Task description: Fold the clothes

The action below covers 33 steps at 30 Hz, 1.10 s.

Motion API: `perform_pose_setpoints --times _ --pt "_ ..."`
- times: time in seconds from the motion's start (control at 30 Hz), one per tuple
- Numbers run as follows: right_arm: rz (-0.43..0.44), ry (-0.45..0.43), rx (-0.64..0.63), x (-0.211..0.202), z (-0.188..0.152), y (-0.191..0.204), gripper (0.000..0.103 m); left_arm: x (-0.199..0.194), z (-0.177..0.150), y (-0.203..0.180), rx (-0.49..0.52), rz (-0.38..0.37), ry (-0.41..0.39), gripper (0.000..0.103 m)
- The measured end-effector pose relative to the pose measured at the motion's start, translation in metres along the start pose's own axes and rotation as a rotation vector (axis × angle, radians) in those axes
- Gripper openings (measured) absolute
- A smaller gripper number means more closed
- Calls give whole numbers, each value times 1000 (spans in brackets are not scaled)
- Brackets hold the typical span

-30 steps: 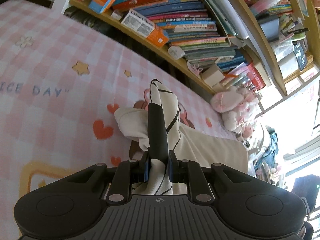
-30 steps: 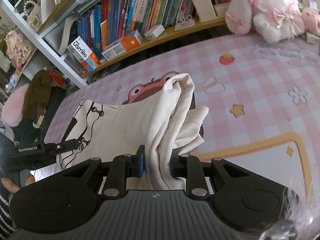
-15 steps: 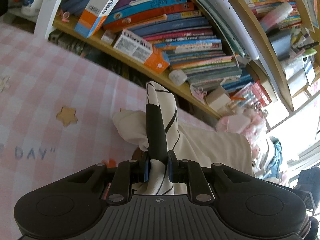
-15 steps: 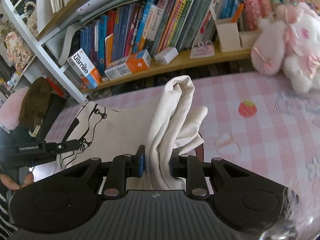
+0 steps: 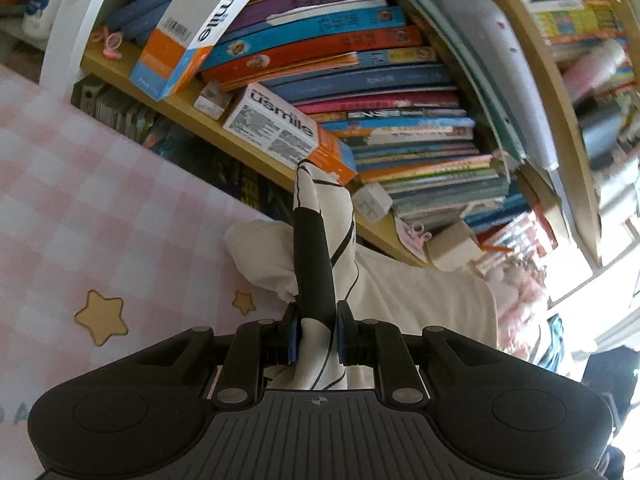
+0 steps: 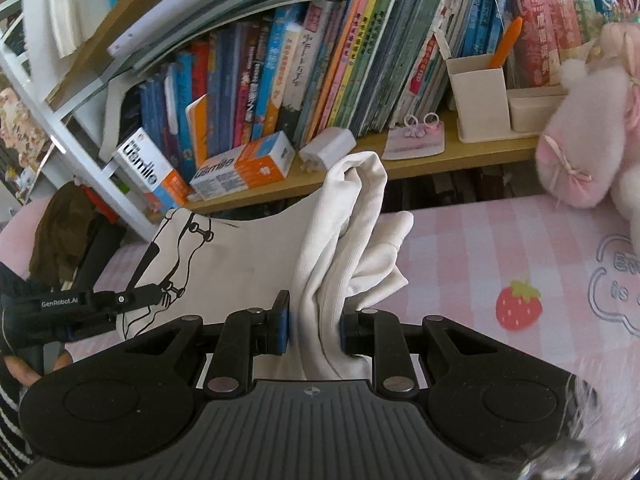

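Both grippers w/ the shirt have travelled toward the bookshelf (image 6: 400, 168) vs a sec ago: shelf and books now loom larger ahead, the frog print that lay beyond the cloth is out of view, only pink check sheet under it. Grip unchanged. Left gripper (image 5: 317, 334) is clamped on a bunched edge of the shirt (image 5: 420, 304), the part w/ the black line drawing and a thick black stripe standing up between its pads. Right gripper (image 6: 314, 328) is clenched on a fatter wad of plain cream cloth (image 6: 344, 248), folds rising ahead of it and flopping to its right.

Reads as the held edge being carried across the bed (image 6: 480, 248) to make or lay out a fold; shirt hangs between the two grippers, slack, its body spreading left of the right gripper toward the left one (image 6: 132, 300).

Materials: shirt is soft cream knit, fine ribbing visible on the bunch, limp, drapes in rounded creases, printed black outlines. Sheet is smooth pink/white check w/ star (image 5: 102, 316) and strawberry (image 6: 518, 306) prints. Grippers hard black plastic, blue pads. Fluffy pink plush toy (image 6: 580, 152) far right of right gripper
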State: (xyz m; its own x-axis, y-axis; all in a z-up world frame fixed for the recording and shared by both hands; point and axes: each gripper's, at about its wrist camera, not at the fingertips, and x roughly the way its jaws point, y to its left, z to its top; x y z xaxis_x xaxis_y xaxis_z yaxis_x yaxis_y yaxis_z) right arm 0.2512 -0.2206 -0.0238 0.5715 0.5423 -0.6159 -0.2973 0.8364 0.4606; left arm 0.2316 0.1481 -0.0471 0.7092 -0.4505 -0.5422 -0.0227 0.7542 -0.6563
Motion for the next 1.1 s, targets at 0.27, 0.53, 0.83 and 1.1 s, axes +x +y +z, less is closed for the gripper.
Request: perform_pose_setpoints --times 0.27,0.53,0.83,1.1 --pt "12 -14 27 29 1 -21 20 21 2 13 -8 17 -30 16" --pt "-2 0 128 46 -11 -39 24 30 -4 26 -33 52 -6 22" --pt "-65 -8 135 32 -13 -34 52 18 -7 10 -21 173 -21 38" --pt "-155 -64 66 -8 -27 -17 72 -14 -26 -18 119 255 -69 53"
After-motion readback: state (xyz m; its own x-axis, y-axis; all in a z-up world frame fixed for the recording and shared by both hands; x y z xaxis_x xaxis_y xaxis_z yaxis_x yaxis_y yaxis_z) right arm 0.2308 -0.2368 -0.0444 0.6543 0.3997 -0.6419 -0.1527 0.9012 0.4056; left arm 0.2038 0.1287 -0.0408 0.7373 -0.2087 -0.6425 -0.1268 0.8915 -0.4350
